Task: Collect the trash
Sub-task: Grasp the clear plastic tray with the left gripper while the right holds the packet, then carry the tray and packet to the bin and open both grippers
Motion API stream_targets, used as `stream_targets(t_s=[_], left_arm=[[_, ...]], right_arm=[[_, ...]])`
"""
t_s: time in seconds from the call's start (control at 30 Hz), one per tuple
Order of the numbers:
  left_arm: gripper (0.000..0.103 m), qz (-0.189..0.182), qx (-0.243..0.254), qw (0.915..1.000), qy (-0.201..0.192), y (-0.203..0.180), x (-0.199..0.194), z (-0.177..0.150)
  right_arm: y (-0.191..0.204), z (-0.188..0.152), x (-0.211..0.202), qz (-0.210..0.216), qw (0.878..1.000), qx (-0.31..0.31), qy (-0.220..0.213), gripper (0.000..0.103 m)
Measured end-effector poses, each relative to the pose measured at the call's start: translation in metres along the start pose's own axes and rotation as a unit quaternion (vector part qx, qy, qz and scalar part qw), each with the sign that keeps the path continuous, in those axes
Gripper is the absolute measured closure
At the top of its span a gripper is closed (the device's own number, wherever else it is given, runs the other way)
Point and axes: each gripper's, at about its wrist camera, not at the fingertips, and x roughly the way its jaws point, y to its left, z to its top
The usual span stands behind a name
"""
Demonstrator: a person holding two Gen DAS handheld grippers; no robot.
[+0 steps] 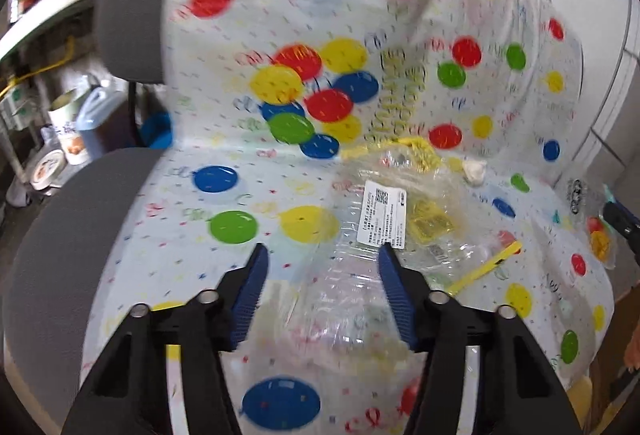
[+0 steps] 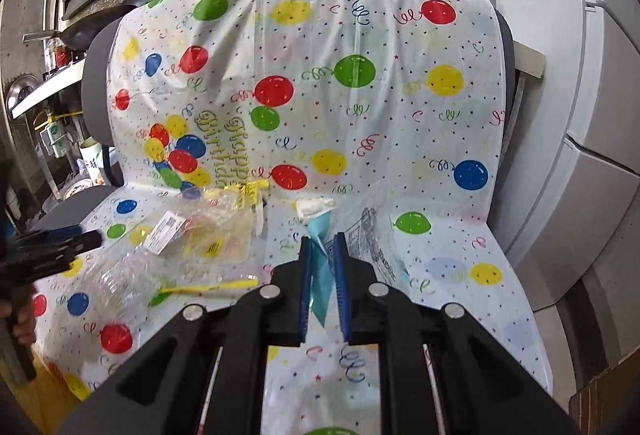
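1. The scene is a grey chair (image 2: pixel 96 75) draped with a balloon-print party sheet (image 2: pixel 400 123), which covers the seat and backrest; the trash lies on the seat part, so the sheet seems to serve as a catch-all under the litter
2. The left hand-held gripper (image 1: pixel 322 255) is spread wide, holding nothing, its jaws straddling a crumpled clear plastic bottle (image 1: pixel 344 275); this view is motion-blurred, so I cannot tell whether the blue pads touch the plastic yet
3. Judging by that straddle, the wide spread suits the bulky bottle, which will likely crush and slip unless it is taken across its middle
4. Just beyond the bottle lies a clear plastic bag (image 1: pixel 404 195) with a white label and yellow contents, and beside it a yellow strip (image 1: pixel 484 267)
5. The right hand-held gripper (image 2: pixel 322 235) is nearly closed, pinching a teal ribbon-like scrap (image 2: pixel 320 275) between its pads; the narrow gap fits such a thin, limp thing
6. Ahead of it a small white crumpled scrap (image 2: pixel 314 205) rests near the seat crease, still to be collected
7. No bin is visible, so where the trash goes cannot be told
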Motion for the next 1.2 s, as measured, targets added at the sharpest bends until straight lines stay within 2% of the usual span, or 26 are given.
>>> stream_targets(t_s=[0.07,0.17,0.47,0.5,0.53,0.67,0.77,1.0,1.2], left_arm=[[0.064,-0.006,0.003,0.9998,0.02,0.0,0.016,0.006],[0.075,-0.007,0.019,0.9991,0.036,-0.002,0.034,0.011],[0.075,-0.008,0.038,0.9963,0.077,0.001,0.061,0.009],[0.078,-0.01,0.038,0.9964,0.076,0.002,0.059,0.008],[0.087,-0.009,0.037,0.9965,0.074,0.002,0.057,0.009],[0.094,-0.017,0.02,0.999,0.037,0.001,0.034,0.008],[0.095,-0.024,-0.001,0.9997,0.003,-0.003,0.005,0.005],[0.097,-0.03,-0.01,0.9966,-0.076,-0.028,-0.058,-0.005],[0.097,-0.076,-0.013,0.9913,-0.107,-0.049,-0.095,-0.014]], right_arm=[[-0.003,-0.003,-0.002,0.001,1.0,0.005,0.002,0.091],[-0.006,-0.005,-0.001,0.004,1.0,0.011,0.005,0.091],[0.0,-0.004,0.004,0.006,1.0,0.004,0.002,0.091],[0.001,-0.003,0.004,0.005,1.0,0.003,0.001,0.091],[0.003,-0.003,0.003,0.004,1.0,0.0,0.0,0.092],[0.011,0.0,-0.006,0.0,1.0,-0.013,-0.014,0.091],[0.013,0.002,-0.016,0.001,1.0,-0.014,-0.022,0.091],[0.014,0.0,-0.047,0.0,0.999,-0.016,-0.038,0.091],[0.007,-0.009,-0.081,-0.011,0.998,-0.022,-0.05,0.091]])
